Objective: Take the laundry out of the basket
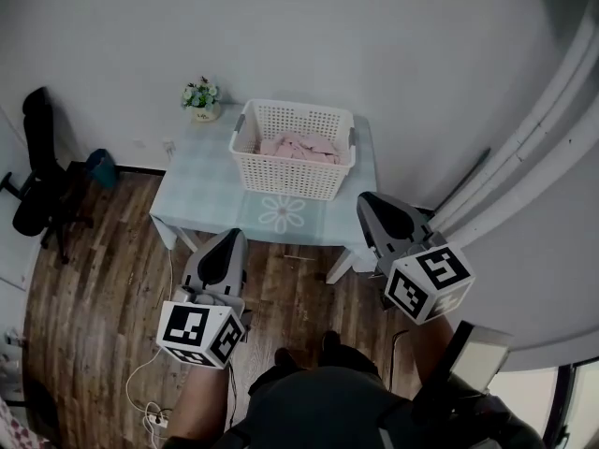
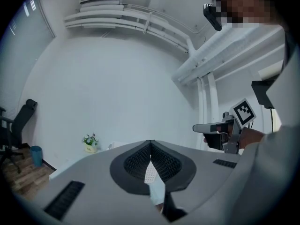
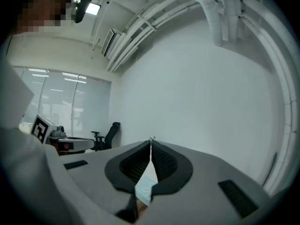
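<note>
A white mesh laundry basket [image 1: 293, 168] stands on a small table [image 1: 198, 187] covered with a pale blue cloth. Pink laundry [image 1: 299, 146] lies crumpled inside it. Both grippers hover in the air on the near side of the table, clear of the basket. My left gripper [image 1: 227, 239] points at the table's front edge, its jaws shut with nothing between them [image 2: 150, 144]. My right gripper [image 1: 368, 200] is level with the basket's right end, also shut and empty [image 3: 150, 141]. Through the slit below each pair of jaws a sliver of basket mesh shows.
A small pot of flowers [image 1: 201, 98] sits on the table's far left corner. A black office chair [image 1: 42, 171] stands on the wood floor at left, near a blue bin [image 1: 100, 168]. White pipes [image 1: 529, 171] run along the right wall. A power strip [image 1: 155, 420] and cable lie by my feet.
</note>
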Tool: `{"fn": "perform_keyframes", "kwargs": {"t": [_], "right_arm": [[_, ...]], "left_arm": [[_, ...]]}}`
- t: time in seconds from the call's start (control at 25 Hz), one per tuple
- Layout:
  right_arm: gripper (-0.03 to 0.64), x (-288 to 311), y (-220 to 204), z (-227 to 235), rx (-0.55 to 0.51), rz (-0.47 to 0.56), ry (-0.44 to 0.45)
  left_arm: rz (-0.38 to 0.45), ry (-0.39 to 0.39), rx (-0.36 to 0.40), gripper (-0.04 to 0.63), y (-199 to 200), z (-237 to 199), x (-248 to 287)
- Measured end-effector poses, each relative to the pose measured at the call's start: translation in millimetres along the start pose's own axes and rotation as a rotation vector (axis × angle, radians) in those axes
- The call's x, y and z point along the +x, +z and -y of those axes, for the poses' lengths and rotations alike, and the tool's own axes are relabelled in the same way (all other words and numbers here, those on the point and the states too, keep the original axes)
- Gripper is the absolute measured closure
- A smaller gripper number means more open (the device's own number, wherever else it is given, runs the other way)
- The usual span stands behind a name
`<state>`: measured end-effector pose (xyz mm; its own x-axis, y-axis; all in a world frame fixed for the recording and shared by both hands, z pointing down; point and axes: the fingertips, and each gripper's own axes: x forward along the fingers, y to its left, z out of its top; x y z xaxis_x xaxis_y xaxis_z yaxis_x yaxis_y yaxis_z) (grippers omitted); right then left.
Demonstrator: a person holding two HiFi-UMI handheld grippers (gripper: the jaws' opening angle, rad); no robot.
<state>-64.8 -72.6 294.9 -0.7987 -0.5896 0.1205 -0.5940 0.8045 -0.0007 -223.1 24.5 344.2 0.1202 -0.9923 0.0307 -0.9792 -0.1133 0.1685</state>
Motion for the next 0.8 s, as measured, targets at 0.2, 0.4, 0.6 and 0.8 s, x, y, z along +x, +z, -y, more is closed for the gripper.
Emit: {"fn": "perform_keyframes", "kwargs": {"t": [0.2,0.4,0.6,0.8], "right_arm": [[0.598,18.6,4.6,12.2,0.009,-0.002,0.000],[0.598,49.6,10.5,31.0,0.035,0.037,0.016],[0.598,79.3,18.7,57.6,0.034,0.065,0.056],[0.598,114.4,28.2,87.9,-0.004,0.062,0.111]], "left_arm": [[0.000,0.009,0.005,0.588,6.4,-14.6,13.6],[-0.003,0.032,0.052,0.588,17.7,-29.6,35.1],[-0.013,0.054,0.090,0.588,26.8,-35.6,71.0],[-0.012,0.073,0.112,0.588,38.4,-42.4,116.6]]}}
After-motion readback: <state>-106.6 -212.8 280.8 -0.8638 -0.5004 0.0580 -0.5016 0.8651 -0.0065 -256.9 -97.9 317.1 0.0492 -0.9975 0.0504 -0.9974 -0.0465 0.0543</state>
